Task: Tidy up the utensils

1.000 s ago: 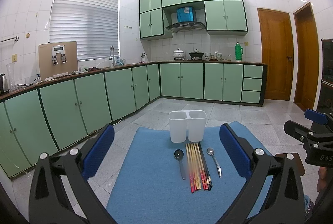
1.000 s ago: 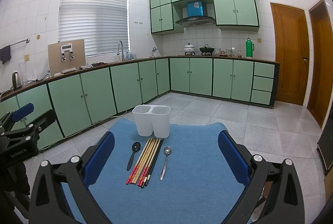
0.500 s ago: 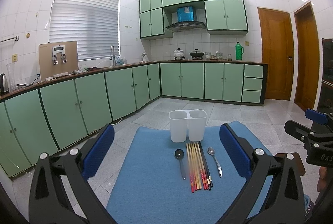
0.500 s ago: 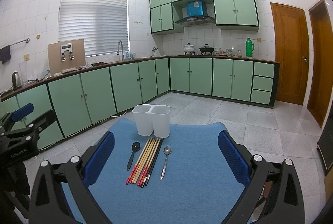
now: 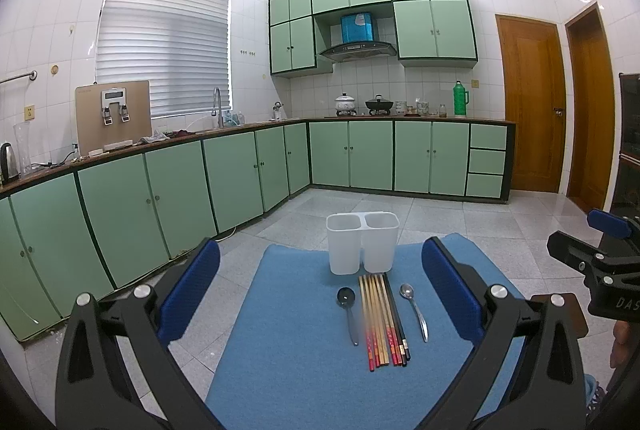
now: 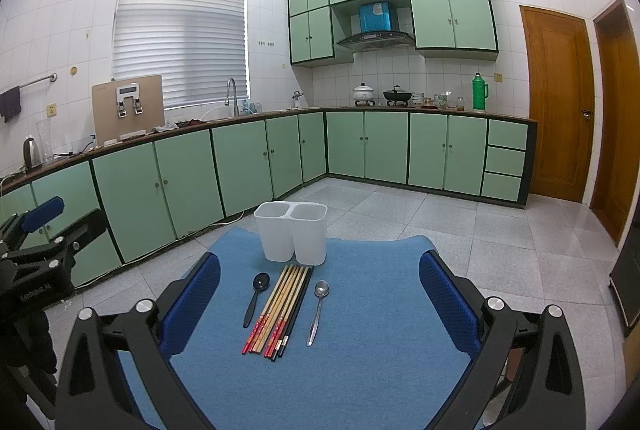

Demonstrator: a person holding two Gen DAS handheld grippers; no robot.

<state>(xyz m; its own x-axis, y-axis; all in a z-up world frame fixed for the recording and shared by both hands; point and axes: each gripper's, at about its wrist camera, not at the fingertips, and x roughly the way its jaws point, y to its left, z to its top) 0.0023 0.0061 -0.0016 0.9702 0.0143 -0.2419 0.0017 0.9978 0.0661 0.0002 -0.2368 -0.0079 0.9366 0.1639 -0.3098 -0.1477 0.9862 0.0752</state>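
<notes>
A white two-compartment holder [image 5: 362, 243] [image 6: 291, 237] stands at the far edge of a blue mat [image 5: 296, 358] [image 6: 368, 350]. In front of it lie a black spoon [image 5: 347, 312] [image 6: 256, 292], a row of several chopsticks [image 5: 382, 320] [image 6: 280, 310] and a silver spoon [image 5: 414, 310] [image 6: 317, 310]. My left gripper [image 5: 320, 302] is open and empty, above the near part of the mat. My right gripper [image 6: 320, 302] is open and empty too. Each gripper shows at the edge of the other's view, the right one [image 5: 596, 262] and the left one [image 6: 44, 242].
Green base cabinets [image 5: 240, 186] run along the left and back walls under a dark counter with a kettle [image 6: 31, 153], a sink tap [image 6: 231, 96] and pots [image 6: 396, 96]. Two wooden doors [image 6: 556, 106] are at the right. A grey tiled floor [image 6: 500, 230] surrounds the mat.
</notes>
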